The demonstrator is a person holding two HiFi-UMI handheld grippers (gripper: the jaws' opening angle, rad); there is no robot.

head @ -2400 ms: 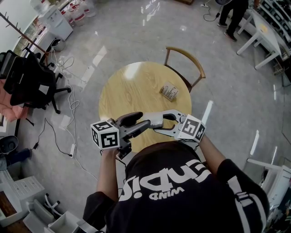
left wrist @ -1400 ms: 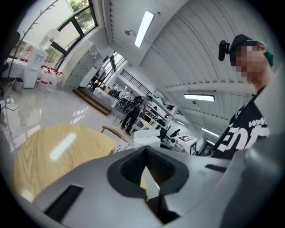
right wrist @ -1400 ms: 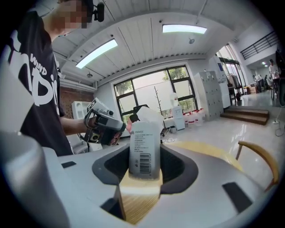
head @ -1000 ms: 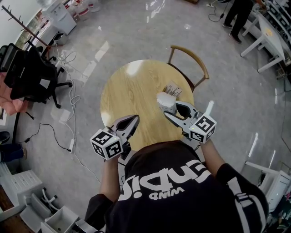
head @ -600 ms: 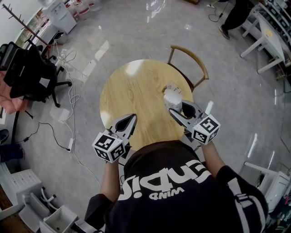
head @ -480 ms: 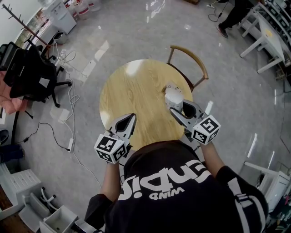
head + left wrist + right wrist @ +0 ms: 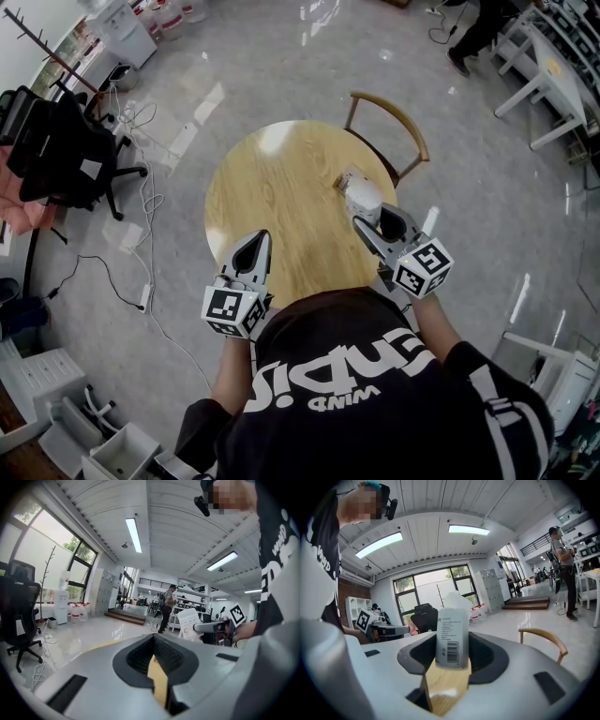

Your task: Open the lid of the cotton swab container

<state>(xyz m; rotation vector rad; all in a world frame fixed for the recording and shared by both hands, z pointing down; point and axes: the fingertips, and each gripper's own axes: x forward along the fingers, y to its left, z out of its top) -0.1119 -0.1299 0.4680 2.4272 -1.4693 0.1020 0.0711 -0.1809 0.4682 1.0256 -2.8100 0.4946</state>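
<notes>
Head view, round wooden table (image 7: 272, 187), glossy floor (image 7: 309, 66), left tool (image 7: 255, 238) closed, right tool (image 7: 373, 217) gripping swab container (image 7: 361, 196)

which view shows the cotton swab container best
The right gripper view. The cotton swab container stands upright at the centre between the jaws, close up, with its printed side facing the camera. The head view shows it only from above, as a small white shape. The left gripper view shows it small and far off at the right.
</notes>
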